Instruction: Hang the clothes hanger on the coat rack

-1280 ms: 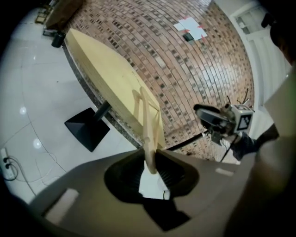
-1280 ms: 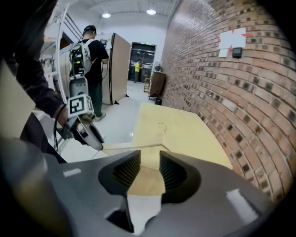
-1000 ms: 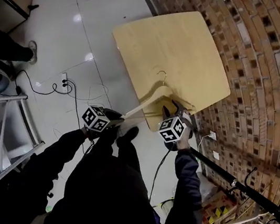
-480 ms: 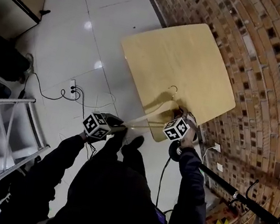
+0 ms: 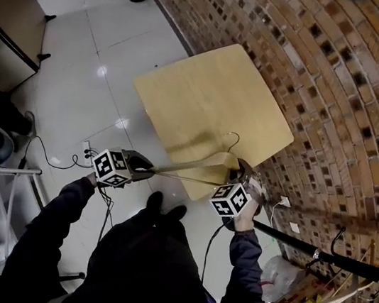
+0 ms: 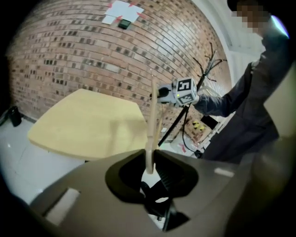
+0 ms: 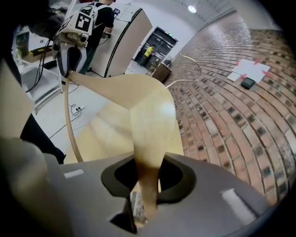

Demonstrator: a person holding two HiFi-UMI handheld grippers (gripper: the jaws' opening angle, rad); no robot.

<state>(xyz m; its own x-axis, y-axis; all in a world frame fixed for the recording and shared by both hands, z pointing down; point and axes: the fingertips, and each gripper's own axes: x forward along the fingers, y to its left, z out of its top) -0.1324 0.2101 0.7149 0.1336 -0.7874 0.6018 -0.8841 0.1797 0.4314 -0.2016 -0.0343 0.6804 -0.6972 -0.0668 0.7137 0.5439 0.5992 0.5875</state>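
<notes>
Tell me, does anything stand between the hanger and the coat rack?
Nothing visible does. The left claw and the right claw, whose jaws have just been closing, each grip one end of the hanger. The coat rack stands beyond the right claw, and the gap looks free. A second hanger already hangs on it.

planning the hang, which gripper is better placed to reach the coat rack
Right. The right gripper, jaws just closed onto the hanger, is nearer the coat rack; the left gripper holds the far end.
</notes>
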